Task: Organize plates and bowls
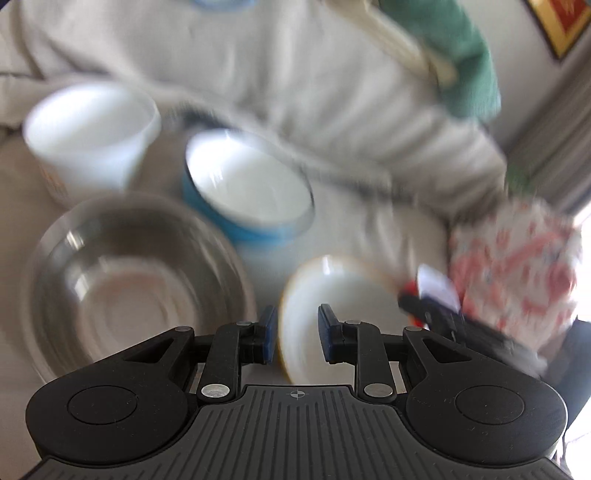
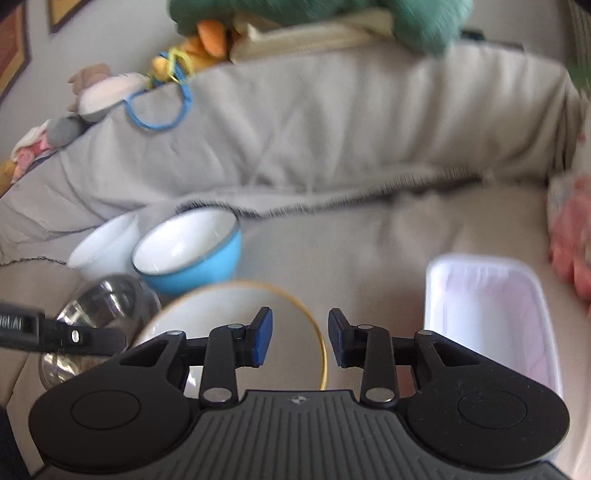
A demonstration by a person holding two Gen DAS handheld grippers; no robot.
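On a grey sofa seat lie a white plate with a gold rim (image 1: 332, 295) (image 2: 221, 317), a blue bowl with a white inside (image 1: 251, 192) (image 2: 188, 254), a white bowl (image 1: 92, 129) (image 2: 103, 243) and a steel bowl (image 1: 129, 280) (image 2: 103, 306). My left gripper (image 1: 297, 332) is open, its fingers either side of the plate's near rim, not clamped. My right gripper (image 2: 300, 338) is open and empty, just above the plate's right edge. The left view is blurred.
A white plastic tub (image 2: 487, 314) sits on the seat right of the plate. A red-patterned cloth (image 1: 517, 266) (image 2: 572, 251) lies at the far right. The sofa back (image 2: 332, 129) rises behind, with a green cloth (image 2: 406, 18) and toys on top.
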